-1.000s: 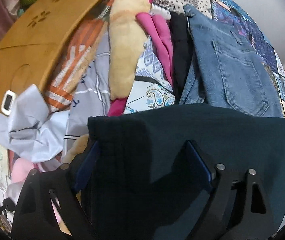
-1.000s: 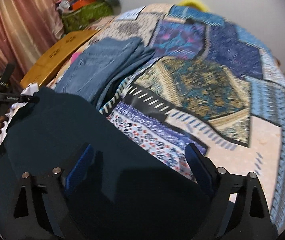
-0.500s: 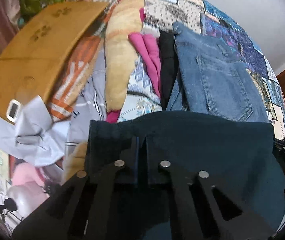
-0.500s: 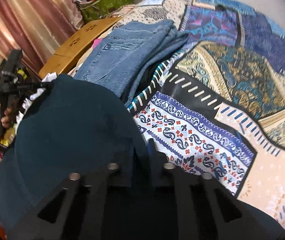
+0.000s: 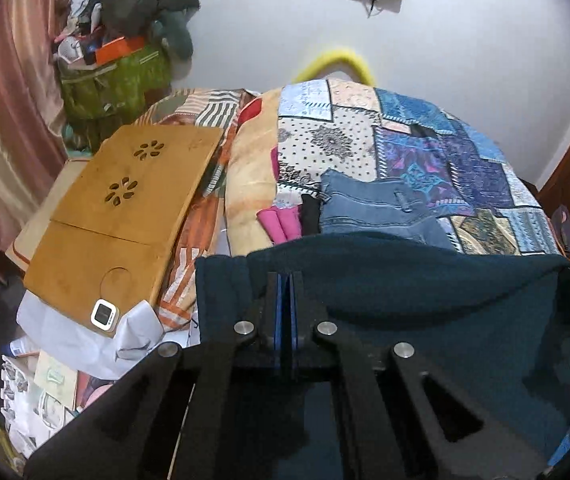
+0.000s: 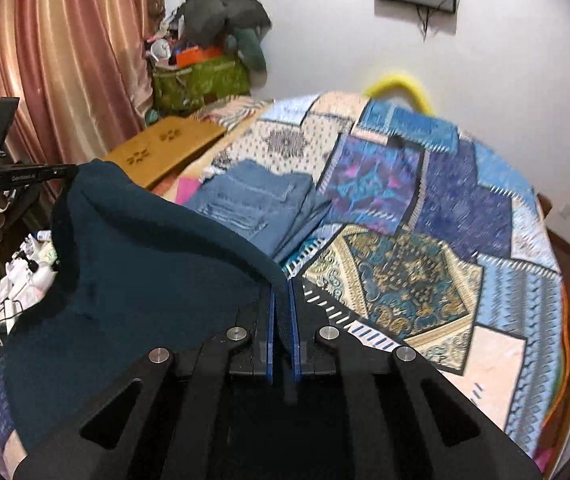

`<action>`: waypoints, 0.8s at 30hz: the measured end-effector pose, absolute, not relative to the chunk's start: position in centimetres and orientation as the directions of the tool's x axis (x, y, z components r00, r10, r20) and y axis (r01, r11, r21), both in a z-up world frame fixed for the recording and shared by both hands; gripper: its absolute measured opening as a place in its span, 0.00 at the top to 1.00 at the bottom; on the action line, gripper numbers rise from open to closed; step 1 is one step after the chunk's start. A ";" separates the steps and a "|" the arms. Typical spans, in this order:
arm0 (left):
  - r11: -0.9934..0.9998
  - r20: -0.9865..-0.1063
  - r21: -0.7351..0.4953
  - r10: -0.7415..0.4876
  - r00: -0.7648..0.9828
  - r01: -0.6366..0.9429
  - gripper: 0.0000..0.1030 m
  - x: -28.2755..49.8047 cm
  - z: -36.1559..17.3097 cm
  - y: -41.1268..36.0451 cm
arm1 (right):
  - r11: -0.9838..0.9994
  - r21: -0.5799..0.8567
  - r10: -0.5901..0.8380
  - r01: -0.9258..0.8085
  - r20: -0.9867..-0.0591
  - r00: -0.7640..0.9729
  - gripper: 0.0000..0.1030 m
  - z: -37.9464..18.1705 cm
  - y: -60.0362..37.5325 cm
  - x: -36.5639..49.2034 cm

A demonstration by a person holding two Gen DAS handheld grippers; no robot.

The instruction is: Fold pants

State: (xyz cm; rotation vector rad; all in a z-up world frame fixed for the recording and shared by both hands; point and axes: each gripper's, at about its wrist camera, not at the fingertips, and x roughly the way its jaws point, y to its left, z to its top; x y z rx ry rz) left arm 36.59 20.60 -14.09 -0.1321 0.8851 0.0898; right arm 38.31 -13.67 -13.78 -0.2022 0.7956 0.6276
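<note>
While both tongs pinch the dark teal pants, left tongs and right tongs clamp opposite ends of one edge, cloth stretched between them above the bed, the rest hanging below.

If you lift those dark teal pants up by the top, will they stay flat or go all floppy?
Probably floppy: the dark teal pants already sag in a curve between the left gripper and the right gripper. They look soft and fairly thick, so they likely won't slip from the shut jaws.
</note>
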 end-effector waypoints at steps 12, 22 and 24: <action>0.988 -0.800 -0.078 0.018 0.600 -0.133 0.98 27.1 -15.8 19.1 | 0.770 0.059 0.482 -0.635 -0.706 0.519 0.95 -13.6 -14.3 29.5; 0.985 -0.801 -0.061 0.050 0.597 -0.164 0.99 18.4 -16.8 17.8 | 0.756 0.049 0.486 -0.653 -0.711 0.509 0.95 -15.0 -14.5 22.6; 0.983 -0.800 -0.055 0.061 0.597 -0.173 1.00 17.1 -17.1 17.6 | 0.754 0.050 0.482 -0.655 -0.719 0.501 0.95 -15.8 -14.5 21.5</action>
